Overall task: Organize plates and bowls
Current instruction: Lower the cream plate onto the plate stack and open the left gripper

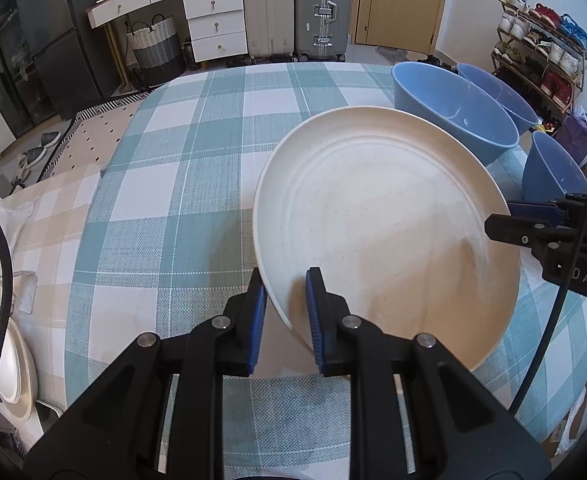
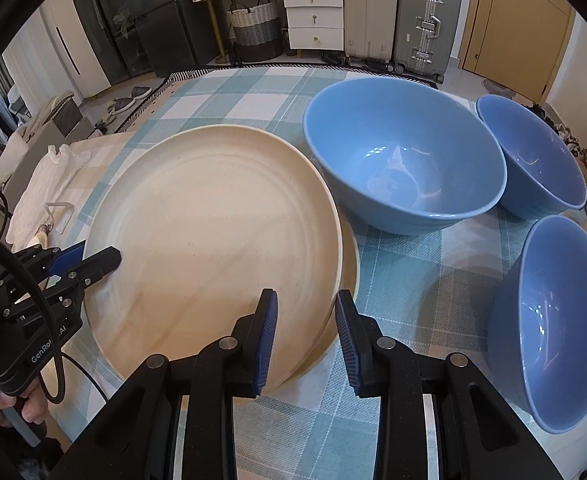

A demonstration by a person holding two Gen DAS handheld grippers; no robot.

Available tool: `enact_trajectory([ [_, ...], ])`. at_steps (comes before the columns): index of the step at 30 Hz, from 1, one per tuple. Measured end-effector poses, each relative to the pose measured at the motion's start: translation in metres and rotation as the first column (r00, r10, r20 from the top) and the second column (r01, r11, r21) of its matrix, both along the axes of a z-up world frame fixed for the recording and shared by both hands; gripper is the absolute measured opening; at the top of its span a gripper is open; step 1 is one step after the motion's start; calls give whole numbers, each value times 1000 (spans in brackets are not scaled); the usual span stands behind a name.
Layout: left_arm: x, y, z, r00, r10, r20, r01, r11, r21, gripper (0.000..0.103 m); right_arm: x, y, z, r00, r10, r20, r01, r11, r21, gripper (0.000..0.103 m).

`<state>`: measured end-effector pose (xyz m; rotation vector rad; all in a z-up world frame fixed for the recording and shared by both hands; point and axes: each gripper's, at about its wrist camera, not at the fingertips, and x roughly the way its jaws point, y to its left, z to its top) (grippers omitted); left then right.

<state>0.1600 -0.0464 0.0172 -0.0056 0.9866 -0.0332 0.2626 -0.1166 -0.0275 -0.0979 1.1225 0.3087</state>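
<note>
Left gripper (image 1: 284,312) fingers are straddling the top plate (image 2: 221,232) rim, not visibly clamped; right gripper (image 2: 306,336) is hanging open, empty. Recommend centring it over the lower plate (image 2: 351,264) before release.

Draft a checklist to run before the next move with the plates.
1. Left gripper fingers straddle the top plate rim: ok.
2. Right gripper fingers straddle the rim on the plate's other side: ok.
3. Either gripper clamped firmly on the rim: cannot tell.
4. Top plate centred on the lower plate: not ok; the lower rim peeks out on the bowl side.
5. Gap between the top plate and the large blue bowl: cannot tell; they look very close.
</note>
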Motion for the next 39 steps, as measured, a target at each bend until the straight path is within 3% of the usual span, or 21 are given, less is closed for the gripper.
enact_trajectory([
  [17,19,-10,-24,999,-36,-32,37,999,26,20,7,3,-20,1000,-16,-16,15,999,-48,31],
  [33,22,-27,-37,997,-78,-3,78,983,164,23,-1,8,-28,999,2,45,5,990,-143,31],
  [39,23,-23,-37,997,-79,-18,81,988,135,27,-6,8,-30,998,17,63,-7,987,-159,32],
])
